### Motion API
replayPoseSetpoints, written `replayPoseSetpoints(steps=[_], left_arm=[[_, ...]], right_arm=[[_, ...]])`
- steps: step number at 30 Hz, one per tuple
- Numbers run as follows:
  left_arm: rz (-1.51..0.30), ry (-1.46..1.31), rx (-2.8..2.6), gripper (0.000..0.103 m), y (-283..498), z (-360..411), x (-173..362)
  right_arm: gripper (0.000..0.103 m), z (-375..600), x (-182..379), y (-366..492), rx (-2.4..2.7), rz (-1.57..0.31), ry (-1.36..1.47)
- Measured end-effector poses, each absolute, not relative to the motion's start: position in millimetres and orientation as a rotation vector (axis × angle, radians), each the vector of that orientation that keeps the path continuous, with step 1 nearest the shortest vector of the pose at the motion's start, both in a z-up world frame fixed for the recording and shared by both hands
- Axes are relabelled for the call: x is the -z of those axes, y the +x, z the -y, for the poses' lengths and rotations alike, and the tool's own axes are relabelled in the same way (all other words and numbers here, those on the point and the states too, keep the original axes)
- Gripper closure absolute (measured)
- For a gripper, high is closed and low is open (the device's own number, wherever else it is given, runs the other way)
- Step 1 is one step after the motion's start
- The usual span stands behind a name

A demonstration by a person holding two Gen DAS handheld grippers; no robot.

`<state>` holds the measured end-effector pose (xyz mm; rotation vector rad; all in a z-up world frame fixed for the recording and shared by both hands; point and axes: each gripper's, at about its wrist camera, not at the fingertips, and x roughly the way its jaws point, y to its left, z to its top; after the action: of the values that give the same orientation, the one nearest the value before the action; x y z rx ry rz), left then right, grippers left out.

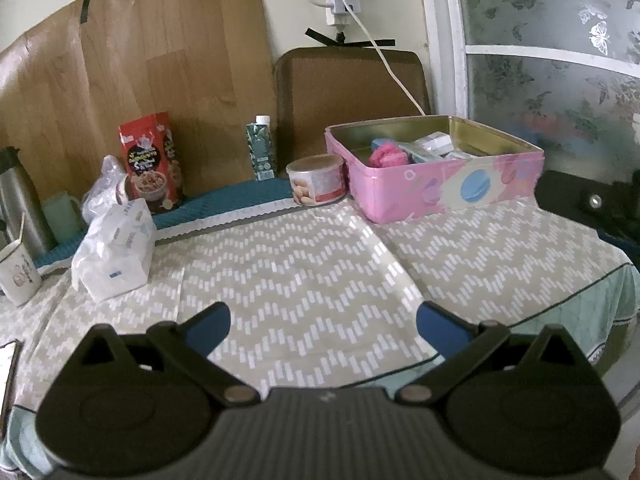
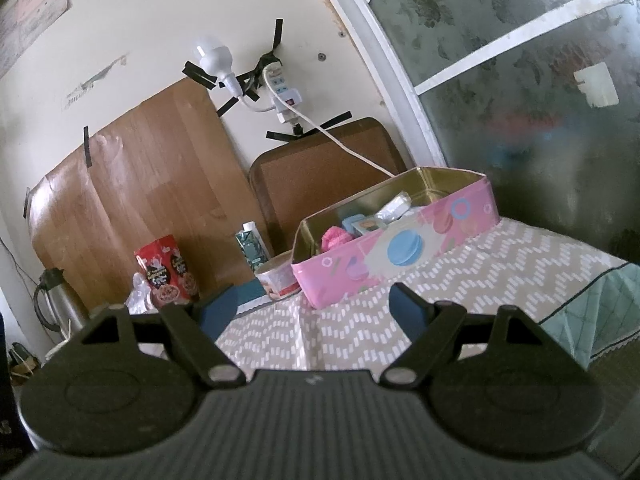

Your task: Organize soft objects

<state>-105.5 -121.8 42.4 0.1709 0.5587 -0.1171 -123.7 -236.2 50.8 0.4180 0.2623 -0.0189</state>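
Both are the same build: the left gripper (image 1: 323, 322) and right gripper (image 2: 312, 308) each have a ribbed dark grey body down the middle, with a round black disc housing on either side. Black link arms hang off silver pivot pins, topped by triangular cutout brackets. The fingertips (image 1: 212, 326) are blue pads.

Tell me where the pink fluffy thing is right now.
The pink fluffy thing lies inside the pink tin, at its left end beside a blue item, in both wrist views. The tin stands at the table's far side, right of the round biscuit can.
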Motion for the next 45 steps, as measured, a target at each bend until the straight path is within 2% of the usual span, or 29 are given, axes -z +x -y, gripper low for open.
replayPoseSetpoints(steps=[45], left_arm=[[-0.726,0.092,0.125,0.0,-1,105,-6]], right_arm=[[0.018,231,-18,-51,0.115,-0.421,0.311]])
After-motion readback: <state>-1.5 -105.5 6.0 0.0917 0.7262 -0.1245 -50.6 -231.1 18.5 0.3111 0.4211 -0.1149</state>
